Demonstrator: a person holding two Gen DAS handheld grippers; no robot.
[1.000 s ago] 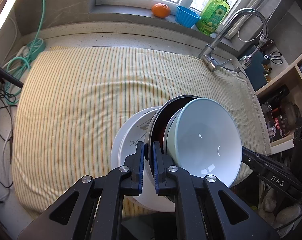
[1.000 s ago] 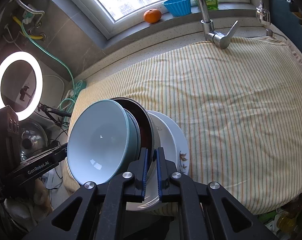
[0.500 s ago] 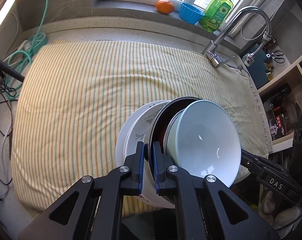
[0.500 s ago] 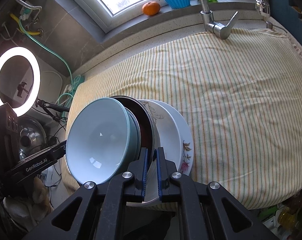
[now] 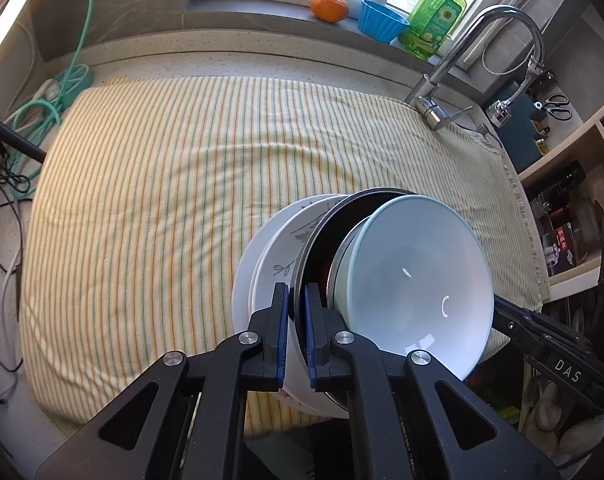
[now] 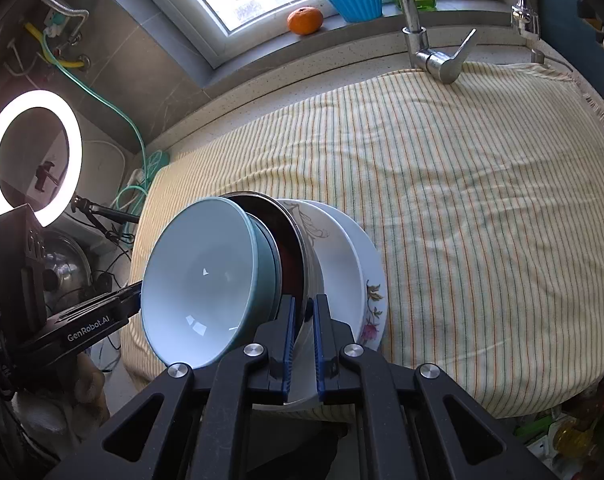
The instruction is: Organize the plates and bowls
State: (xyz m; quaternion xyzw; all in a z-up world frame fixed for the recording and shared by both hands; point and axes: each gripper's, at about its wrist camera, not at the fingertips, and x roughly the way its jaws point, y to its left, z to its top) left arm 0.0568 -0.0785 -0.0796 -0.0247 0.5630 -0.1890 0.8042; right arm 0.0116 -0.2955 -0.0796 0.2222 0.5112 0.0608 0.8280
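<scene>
Evidently the whole stack (image 5: 353,292) is gripped from both sides at once, so plates and bowls travel as one tilted bundle above the striped cloth (image 5: 182,200) on the tabletop. Each tool is nearly closed on the stack's edge: the left tool (image 5: 296,312) pinches the metal bowl's (image 5: 321,236) rim together with the plates, and the right tool (image 6: 302,320) clamps the same rim from the opposite side. From the left view the pale blue bowl (image 5: 413,280) faces the camera (its underside hidden). Only the right view shows the flowered plate (image 6: 371,304) at the back and the ring light (image 6: 30,156).
</scene>
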